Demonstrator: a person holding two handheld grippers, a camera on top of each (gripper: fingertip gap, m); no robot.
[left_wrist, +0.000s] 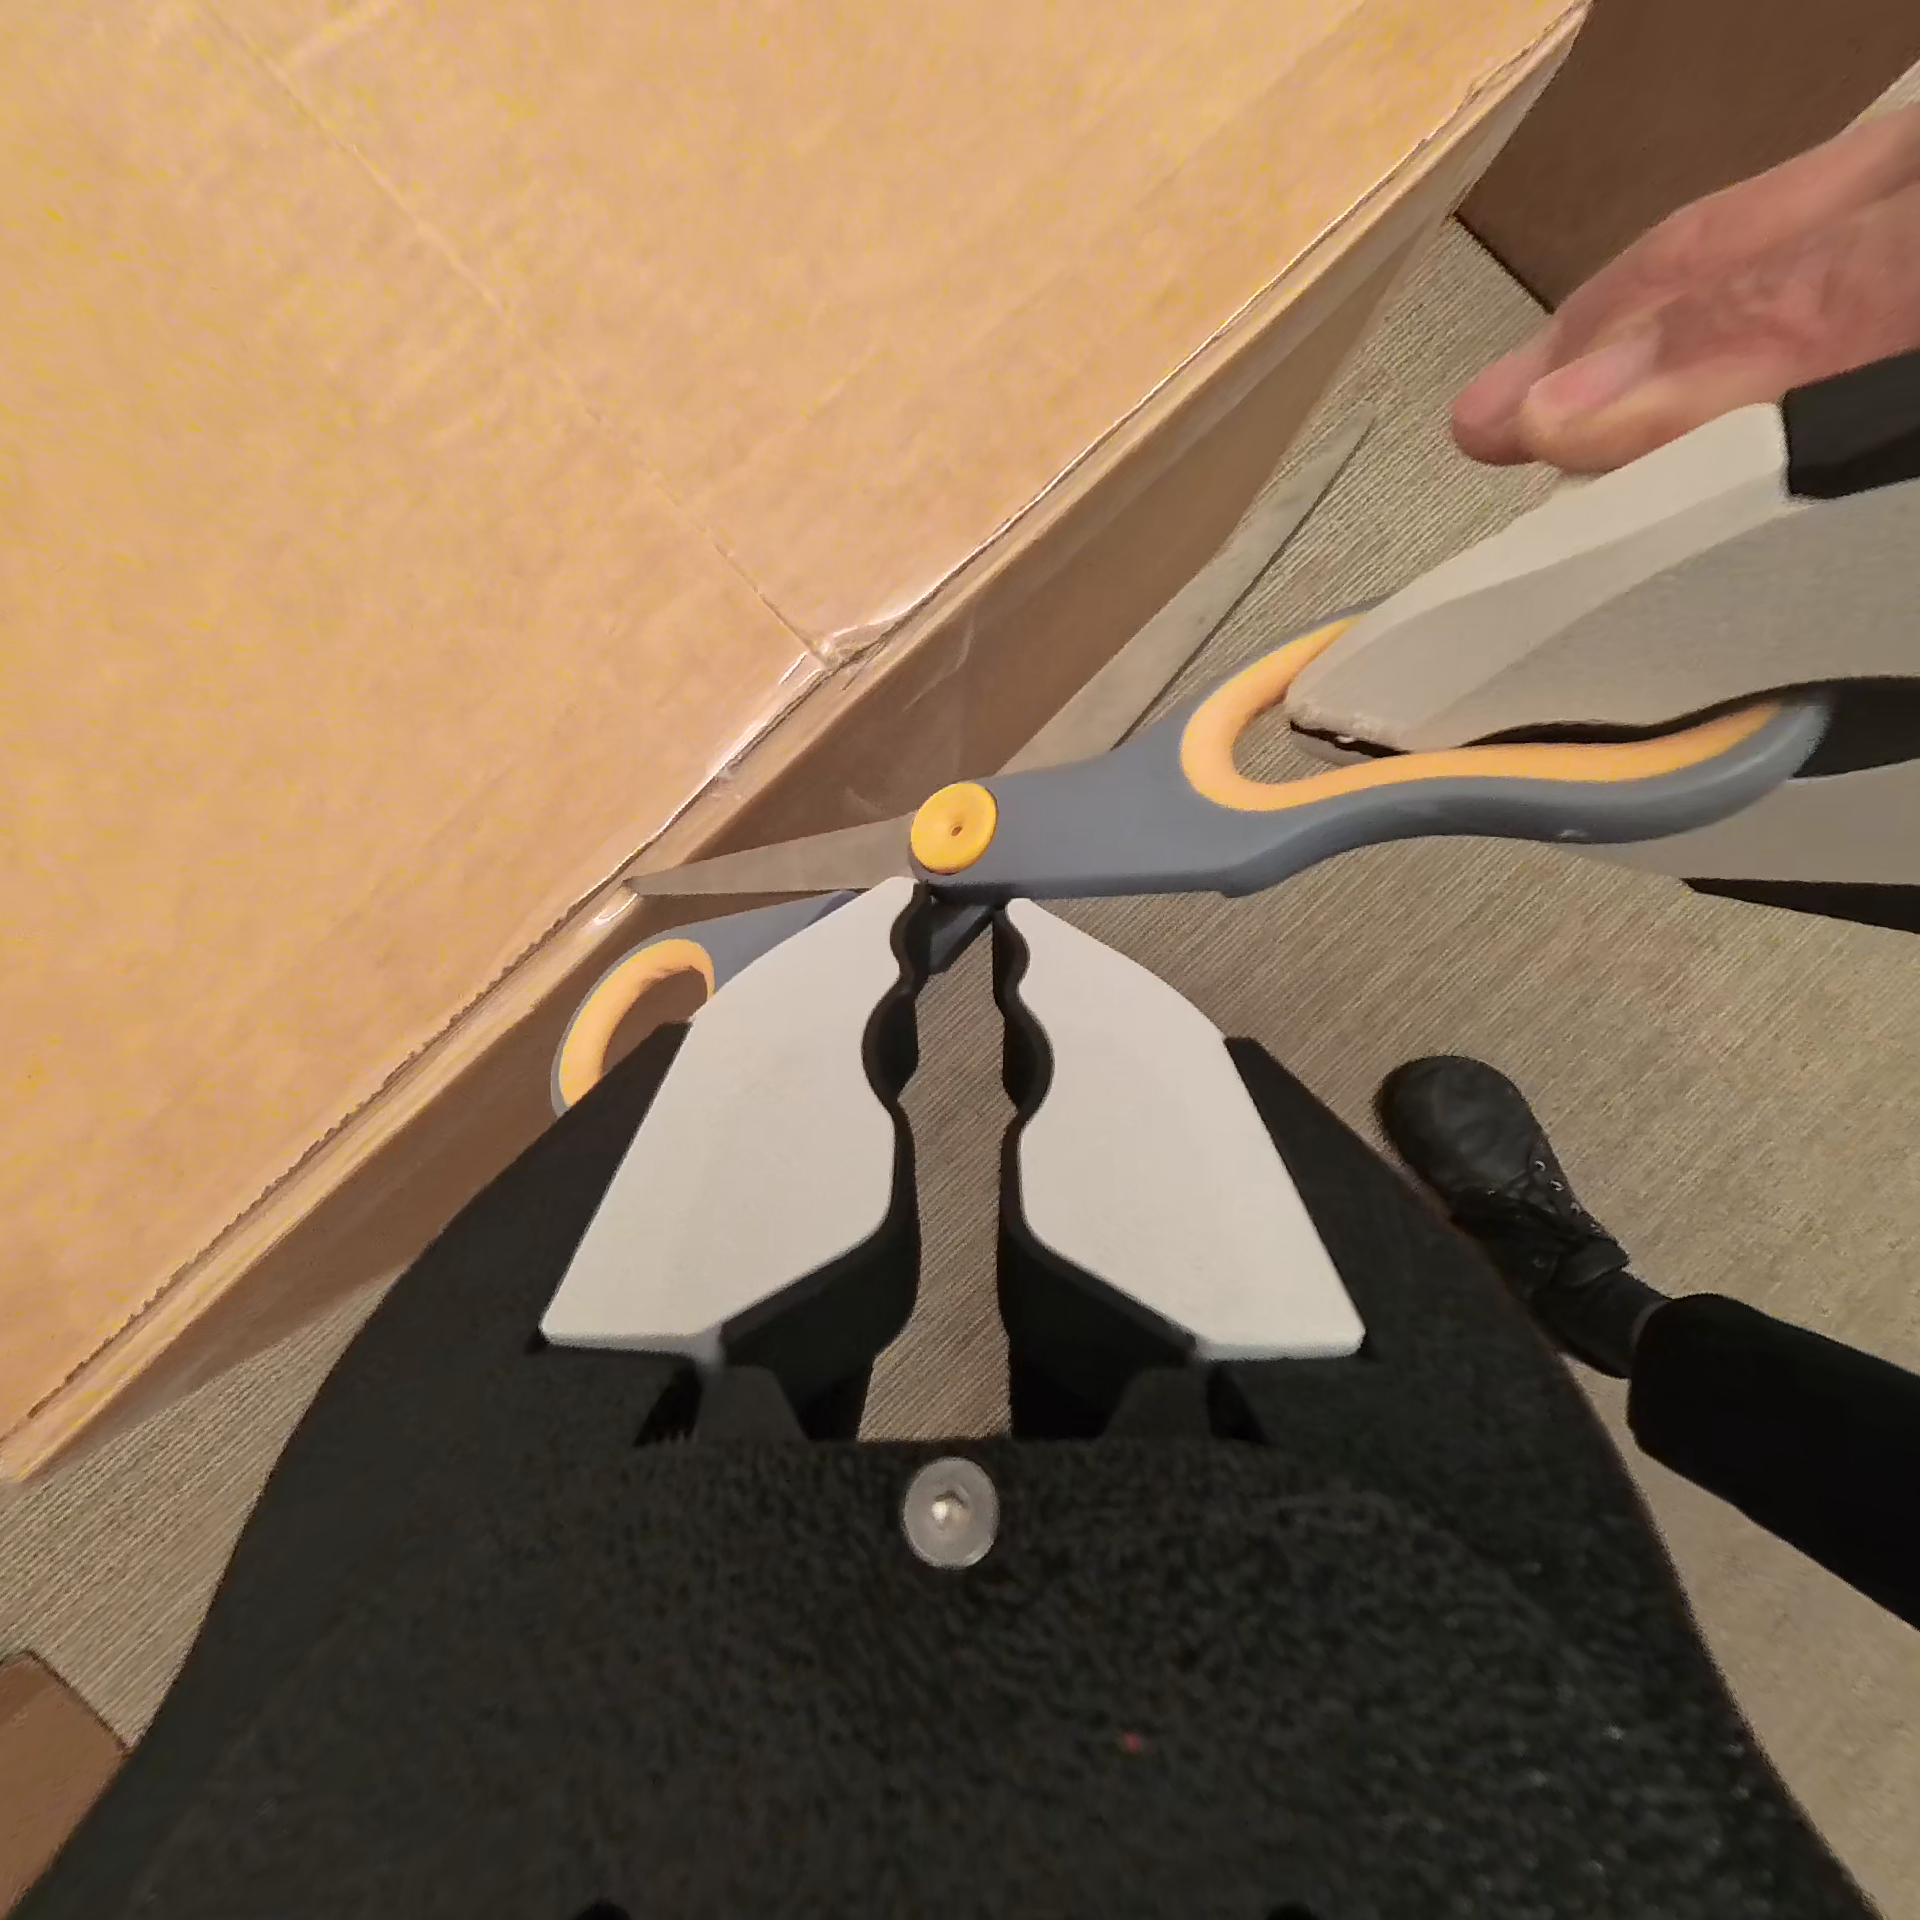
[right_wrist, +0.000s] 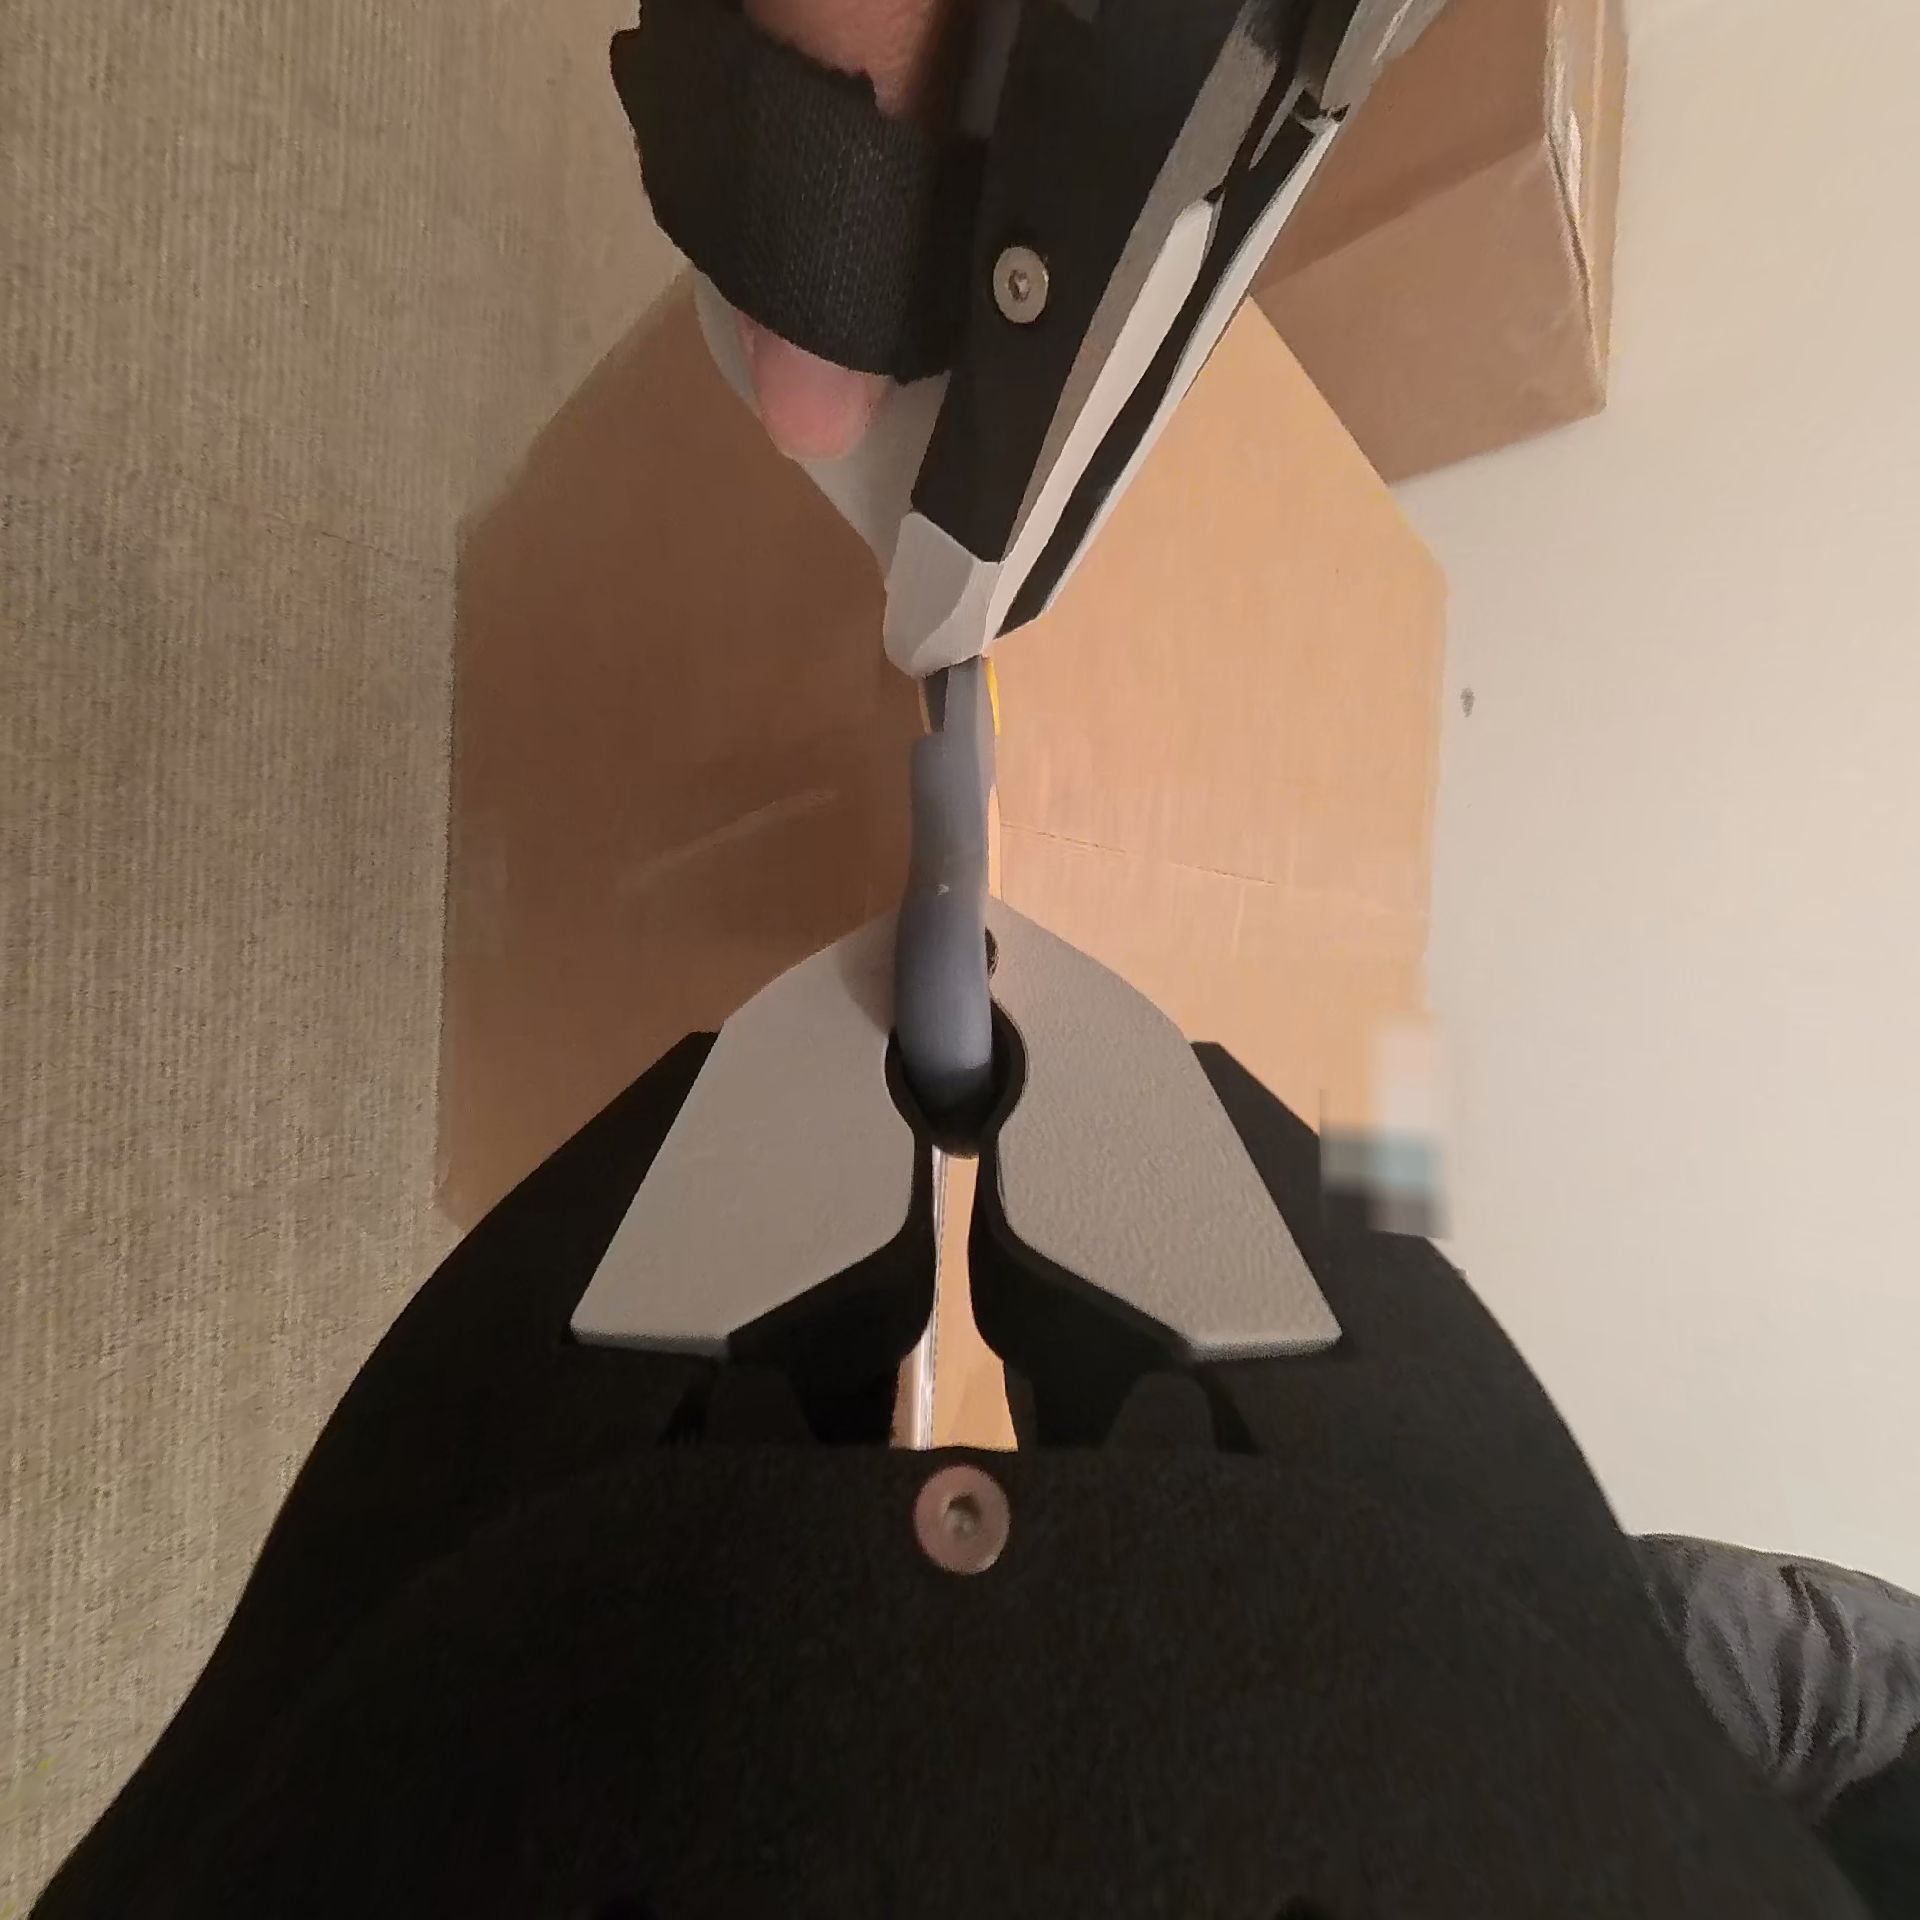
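Note:
Grey scissors with orange trim (left_wrist: 1122, 831) hang open above the carpet, next to a large cardboard box (left_wrist: 416, 416). The blade tip (left_wrist: 665, 883) touches the box's top edge. My left gripper (left_wrist: 951, 914) is shut on the scissors just under the orange pivot; the small handle loop (left_wrist: 623, 997) shows behind its left finger. My right gripper (left_wrist: 1455, 748), held by a bare hand, clamps the long handle. In the right wrist view my right gripper (right_wrist: 961, 935) is shut on that grey handle (right_wrist: 945, 862), with the left gripper (right_wrist: 945, 644) beyond it and the box (right_wrist: 1195, 779) behind.
Beige carpet (left_wrist: 1403, 1039) covers the floor. A black shoe and trouser leg (left_wrist: 1496, 1174) stand at the right. A second box (left_wrist: 1714, 104) is at the top right. A white wall (right_wrist: 1662, 727) and a smaller box (right_wrist: 1455, 312) lie behind the big box. There is about 6 cm between the tips of the two grippers.

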